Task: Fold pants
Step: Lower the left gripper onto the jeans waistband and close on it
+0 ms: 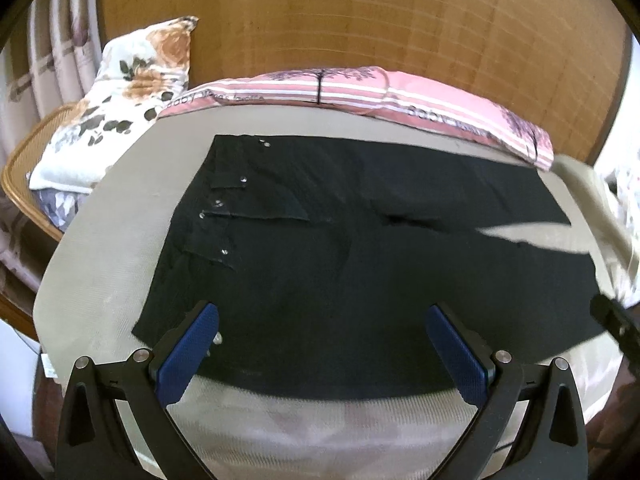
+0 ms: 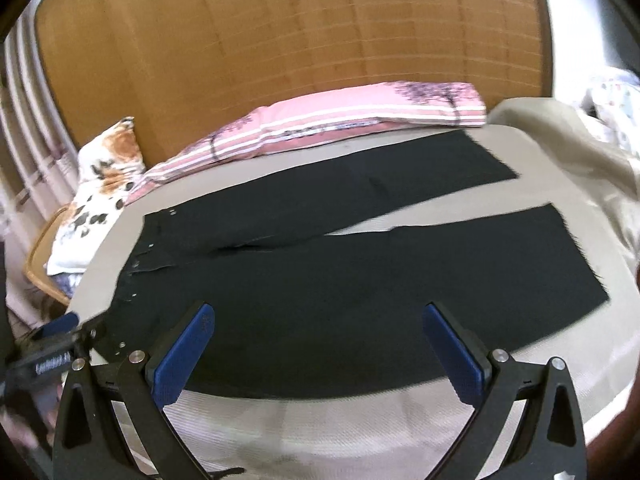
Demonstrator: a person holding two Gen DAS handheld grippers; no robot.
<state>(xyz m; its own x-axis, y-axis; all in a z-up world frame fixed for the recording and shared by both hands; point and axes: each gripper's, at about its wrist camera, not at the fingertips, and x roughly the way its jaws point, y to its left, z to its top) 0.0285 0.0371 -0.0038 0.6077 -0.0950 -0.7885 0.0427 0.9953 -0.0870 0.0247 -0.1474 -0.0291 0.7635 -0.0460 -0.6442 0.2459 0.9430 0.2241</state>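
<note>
Black pants [image 1: 360, 248] lie flat on a beige bedsheet [image 1: 96, 264], waistband with metal buttons to the left, legs running right. In the right wrist view the pants [image 2: 360, 280] show both legs spread in a narrow V. My left gripper [image 1: 322, 320] is open, hovering over the near edge by the waistband. My right gripper [image 2: 318, 320] is open over the near leg's near edge. The left gripper also shows at the left edge of the right wrist view [image 2: 60, 340]. The right gripper's dark tip shows at the right edge of the left wrist view [image 1: 616, 320].
A pink striped pillow [image 1: 360, 88] lies along the far side of the bed against a wooden headboard [image 1: 360, 12]. A floral pillow [image 1: 120, 100] rests on a wicker chair [image 1: 16, 184] at the left. A crumpled beige cover [image 2: 580, 152] lies at the right.
</note>
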